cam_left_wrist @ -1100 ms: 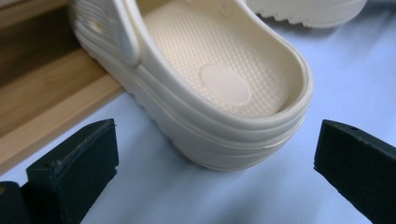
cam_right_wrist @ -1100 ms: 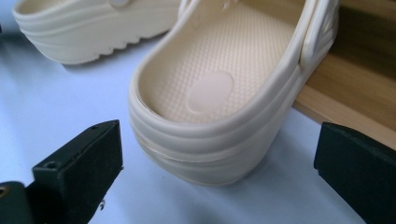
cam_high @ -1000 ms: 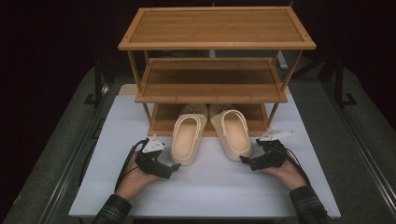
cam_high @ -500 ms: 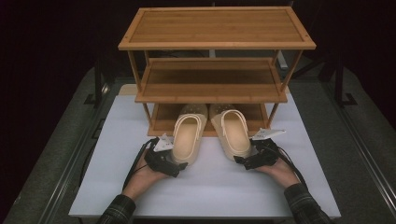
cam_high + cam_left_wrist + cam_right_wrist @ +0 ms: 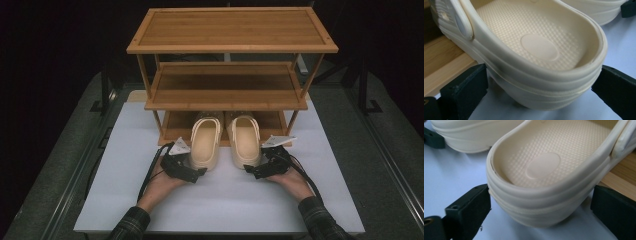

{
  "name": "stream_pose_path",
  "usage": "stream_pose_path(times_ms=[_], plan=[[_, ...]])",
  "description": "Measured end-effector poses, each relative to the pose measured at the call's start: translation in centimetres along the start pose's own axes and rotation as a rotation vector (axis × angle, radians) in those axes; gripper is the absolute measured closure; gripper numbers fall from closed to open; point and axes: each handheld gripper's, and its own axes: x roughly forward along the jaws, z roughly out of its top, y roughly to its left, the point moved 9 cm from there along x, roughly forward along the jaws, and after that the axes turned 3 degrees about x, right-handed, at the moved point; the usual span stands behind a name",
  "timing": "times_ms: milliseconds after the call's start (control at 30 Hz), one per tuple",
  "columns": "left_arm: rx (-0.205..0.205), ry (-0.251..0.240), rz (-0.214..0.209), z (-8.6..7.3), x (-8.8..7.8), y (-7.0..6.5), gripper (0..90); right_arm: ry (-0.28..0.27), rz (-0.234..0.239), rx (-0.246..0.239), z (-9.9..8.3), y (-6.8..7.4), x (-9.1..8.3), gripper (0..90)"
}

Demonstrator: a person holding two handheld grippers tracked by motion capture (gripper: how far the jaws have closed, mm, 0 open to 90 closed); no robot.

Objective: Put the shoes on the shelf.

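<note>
Two cream clogs of smooth moulded foam, ribbed round the heels, insoles stippled with fine bumps and a plain oval patch at the heel. Left clog [image 5: 204, 143] heel-first between the jaws of the left gripper [image 5: 200, 171]; in the left gripper view, heel [image 5: 544, 82] set in the wide gap, left jaw touching or just beside the ribbed wall, right jaw at the far side, contact hard to tell. Right clog [image 5: 245, 140] likewise inside the spread jaws of the right gripper [image 5: 250, 170]; in the right gripper view, left jaw at the rib, right jaw just beside. Both grippers wide open, gripping nothing firmly. Toes of both clogs beyond the grippers, tucked under the lowest tier of a slatted bamboo rack [image 5: 230, 95] with three flat shelves. Beneath everything, a matte white board [image 5: 130, 150].
</note>
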Motion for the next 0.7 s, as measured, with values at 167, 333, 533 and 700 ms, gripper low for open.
stream_pose_path(times_ms=[167,333,533,700], plan=[[0.0,-0.011,-0.017,0.8,0.9,-0.4,4.2,-0.011,0.0,0.001,0.5,0.5,0.7,7.4],[0.003,-0.021,-0.002,1.3,1.7,-0.3,6.7,-0.021,-0.021,0.006,0.8,0.5,1.2,10.1],[-0.008,-0.012,0.007,1.6,2.0,-0.1,10.2,-0.026,-0.03,0.038,0.9,0.3,1.1,15.4],[-0.005,-0.019,0.007,2.5,2.1,0.6,10.2,-0.036,-0.04,0.042,1.7,-0.1,1.2,16.0]])
